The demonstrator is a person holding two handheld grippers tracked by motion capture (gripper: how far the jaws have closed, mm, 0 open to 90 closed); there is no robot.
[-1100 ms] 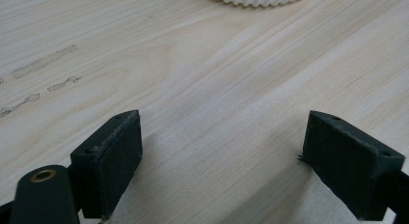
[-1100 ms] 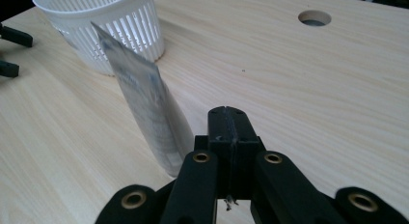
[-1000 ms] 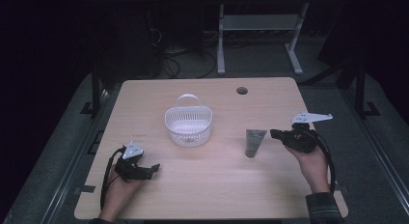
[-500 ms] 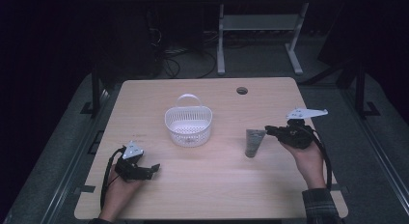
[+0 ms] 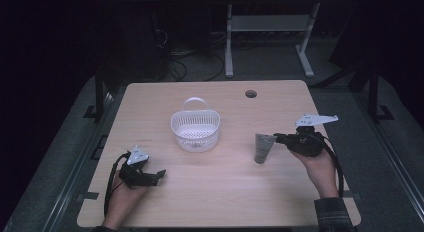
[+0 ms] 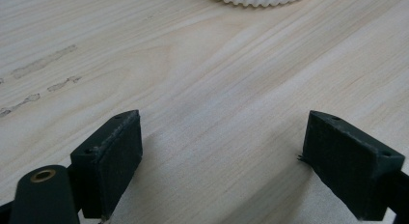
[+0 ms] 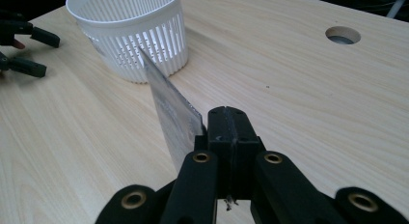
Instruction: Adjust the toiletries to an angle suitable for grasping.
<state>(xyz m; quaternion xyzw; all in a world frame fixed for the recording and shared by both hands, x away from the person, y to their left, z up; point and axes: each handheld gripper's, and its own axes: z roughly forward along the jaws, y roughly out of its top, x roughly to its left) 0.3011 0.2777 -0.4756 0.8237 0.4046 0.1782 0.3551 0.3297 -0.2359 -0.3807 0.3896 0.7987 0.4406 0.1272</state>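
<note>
Pale wooden table [image 5: 220, 202] under dim light: right gripper [image 5: 276, 138], pinching a flat silvery pouch [image 5: 262, 148] by its edge, shifted left from earlier toward the white slatted basket [image 5: 195, 130], likely carrying it there; left gripper [image 5: 159, 175] spread, empty, unmoved near-left.

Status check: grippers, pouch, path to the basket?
Right gripper shut on pouch, lifted. Left gripper open, resting on table. Path to basket clear.

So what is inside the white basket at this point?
Nothing shows inside the white basket: the high view shows only its slotted floor. The silver pouch is outside, pinched by the right gripper. The near wall's inner foot is hidden.
</note>
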